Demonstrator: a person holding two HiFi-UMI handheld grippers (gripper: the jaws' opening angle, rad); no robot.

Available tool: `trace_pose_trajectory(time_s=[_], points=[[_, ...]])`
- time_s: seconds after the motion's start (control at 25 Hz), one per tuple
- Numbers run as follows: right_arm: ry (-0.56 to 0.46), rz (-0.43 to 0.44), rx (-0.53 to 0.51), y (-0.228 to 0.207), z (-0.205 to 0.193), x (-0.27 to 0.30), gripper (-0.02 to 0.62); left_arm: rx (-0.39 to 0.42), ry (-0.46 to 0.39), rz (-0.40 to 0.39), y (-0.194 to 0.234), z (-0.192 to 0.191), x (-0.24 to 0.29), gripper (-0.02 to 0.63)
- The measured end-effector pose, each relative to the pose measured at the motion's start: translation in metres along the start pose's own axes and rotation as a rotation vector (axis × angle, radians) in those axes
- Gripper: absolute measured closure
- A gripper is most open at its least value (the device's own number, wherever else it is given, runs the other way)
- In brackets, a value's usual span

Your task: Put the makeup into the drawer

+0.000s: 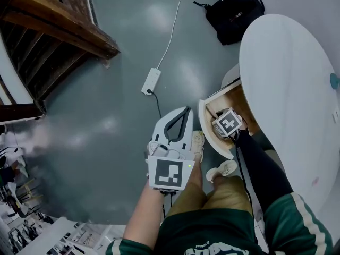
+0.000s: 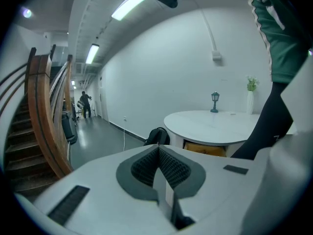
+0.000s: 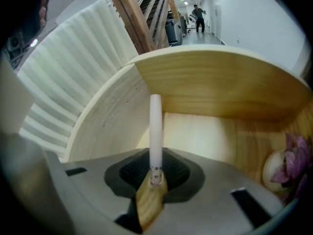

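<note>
My right gripper (image 3: pixel 155 177) is shut on a slim makeup stick (image 3: pixel 155 131) with a white shaft and a wooden end, which stands up between the pads. It points steeply down into the open wooden drawer (image 3: pixel 210 87). In the head view the right gripper (image 1: pixel 229 124) sits in the drawer (image 1: pixel 208 122) under the round white table (image 1: pixel 297 89), its tips hidden. My left gripper (image 1: pixel 186 110) hangs in the air to the left, shut, with nothing in it. In its own view the left gripper (image 2: pixel 159 173) faces the table (image 2: pixel 220 124) and the drawer (image 2: pixel 205 149).
A pink flower-like item (image 3: pixel 293 160) and a cream round thing (image 3: pixel 273 169) lie at the drawer's right end. A black backpack (image 1: pixel 234 12) and a power strip (image 1: pixel 151 81) are on the grey floor. A wooden staircase (image 1: pixel 58 25) stands to the left. The person's shoes (image 1: pixel 223 169) are below the drawer.
</note>
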State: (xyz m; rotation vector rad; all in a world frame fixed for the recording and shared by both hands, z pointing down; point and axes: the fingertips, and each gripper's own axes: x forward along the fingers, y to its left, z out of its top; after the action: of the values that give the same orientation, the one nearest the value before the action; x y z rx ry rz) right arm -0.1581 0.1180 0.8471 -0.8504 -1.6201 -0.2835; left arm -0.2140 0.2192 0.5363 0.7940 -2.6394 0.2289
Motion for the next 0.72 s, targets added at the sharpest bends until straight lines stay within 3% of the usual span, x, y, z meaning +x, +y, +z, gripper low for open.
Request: trace_pose_trajectory(time_s=[0.6, 0.72], points=[[0.049, -0.038, 0.021, -0.0026, -0.0029, -0.0005, 0.513, 0.003, 0.004, 0.000, -0.0033, -0.0012, -0.0045, 0.606], [0.044, -0.014, 0.040, 0.0003, -0.0004, -0.0003, 0.511, 0.000, 0.003, 0.001, -0.0022, -0.0010, -0.0046, 0.607]])
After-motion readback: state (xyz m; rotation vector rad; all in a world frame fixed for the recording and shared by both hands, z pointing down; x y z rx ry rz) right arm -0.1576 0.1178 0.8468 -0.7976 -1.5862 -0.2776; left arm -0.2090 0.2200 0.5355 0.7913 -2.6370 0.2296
